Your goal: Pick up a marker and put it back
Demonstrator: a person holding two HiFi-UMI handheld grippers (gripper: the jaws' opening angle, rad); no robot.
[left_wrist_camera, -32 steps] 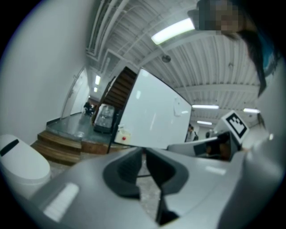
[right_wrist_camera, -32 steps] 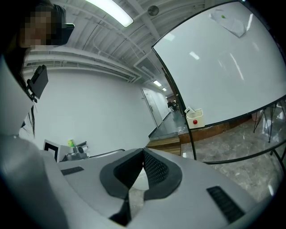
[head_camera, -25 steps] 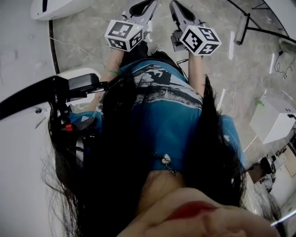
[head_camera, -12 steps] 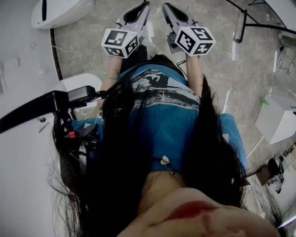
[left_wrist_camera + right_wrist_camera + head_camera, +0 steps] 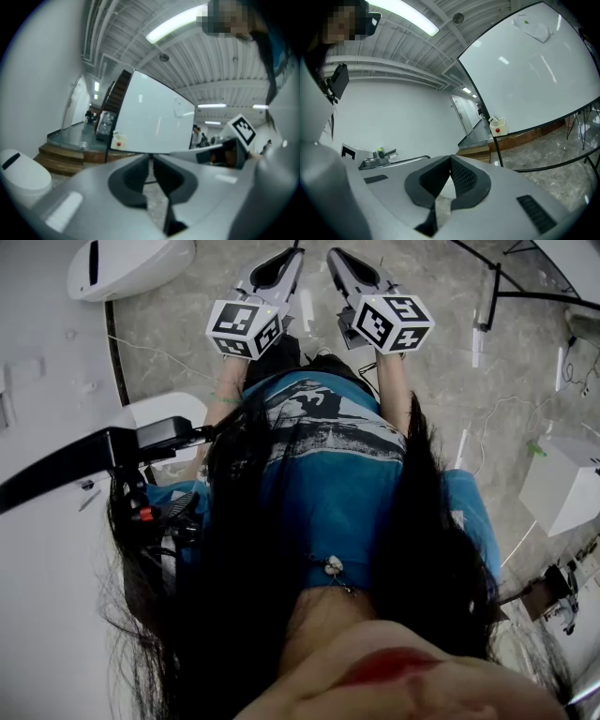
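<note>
No marker shows in any view. In the head view the person holds both grippers low in front of the body, side by side, jaws pointing away over the stone floor. My left gripper [image 5: 296, 249] has its fingertips together with nothing between them, and my right gripper [image 5: 333, 253] is shut and empty too. The left gripper view has its jaws [image 5: 151, 157] closed in front of a tilted whiteboard [image 5: 150, 119]. The right gripper view shows closed jaws [image 5: 450, 158] with the same whiteboard [image 5: 534, 79] at the upper right.
A small white box with a red dot [image 5: 498, 126] hangs at the whiteboard's lower corner. On the floor are a white rounded unit [image 5: 131, 263], a black stand [image 5: 492, 296], a white box [image 5: 562, 484] and cables. A white surface [image 5: 37, 559] lies at left.
Both grippers have shifted slightly up and left in the head view. Their jaws stay closed and empty.
</note>
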